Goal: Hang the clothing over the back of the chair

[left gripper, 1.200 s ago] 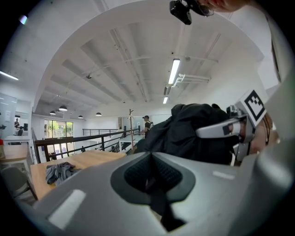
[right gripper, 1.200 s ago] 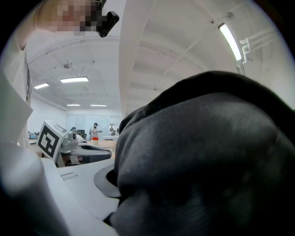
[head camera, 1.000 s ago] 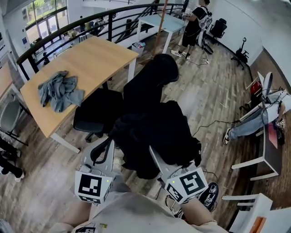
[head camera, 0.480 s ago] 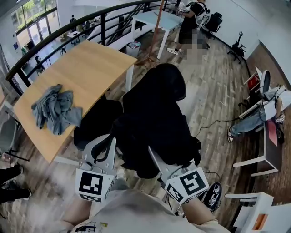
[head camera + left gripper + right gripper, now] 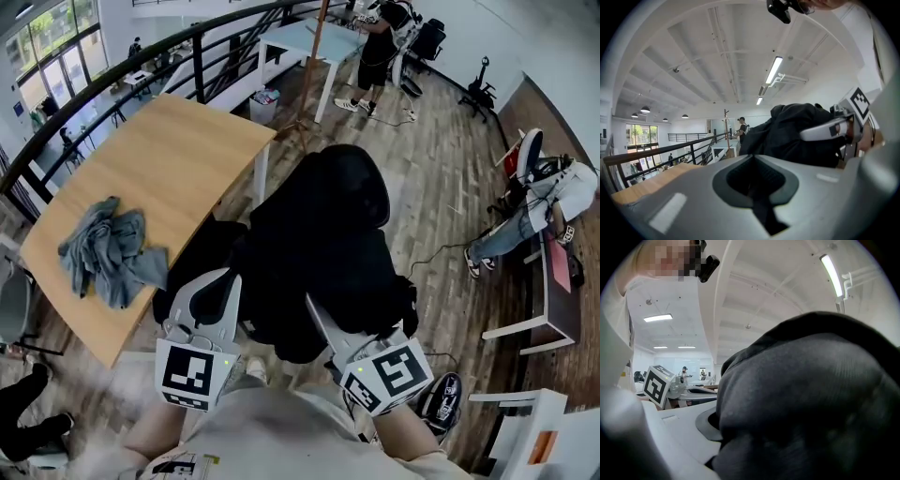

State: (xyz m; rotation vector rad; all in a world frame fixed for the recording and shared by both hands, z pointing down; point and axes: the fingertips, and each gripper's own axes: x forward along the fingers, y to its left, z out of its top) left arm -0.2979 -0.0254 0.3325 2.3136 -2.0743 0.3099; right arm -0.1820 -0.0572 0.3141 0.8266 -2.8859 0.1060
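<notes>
While your right gripper (image 5: 317, 309) is clamped on the black hoodie (image 5: 328, 244), the fabric bunches over its jaws and fills most of the right gripper view (image 5: 811, 404). The hoodie hangs in one dark mass straight ahead of both grippers, with its hood end farthest from you. Your left gripper (image 5: 230, 278) sits just left of the right one, its tip at the hoodie's near left edge. Its jaws are closed together with nothing between them (image 5: 753, 161); in the left gripper view the hoodie is off to its right. The black chair (image 5: 192, 248) shows just beyond and left of the left gripper, partly covered by the hoodie. I can't tell whether the fabric touches the chair back, because the back is hidden. Further left of the left gripper is the wooden table (image 5: 159, 159), with a crumpled grey cloth (image 5: 103, 253) lying on it, well apart from the hoodie.
</notes>
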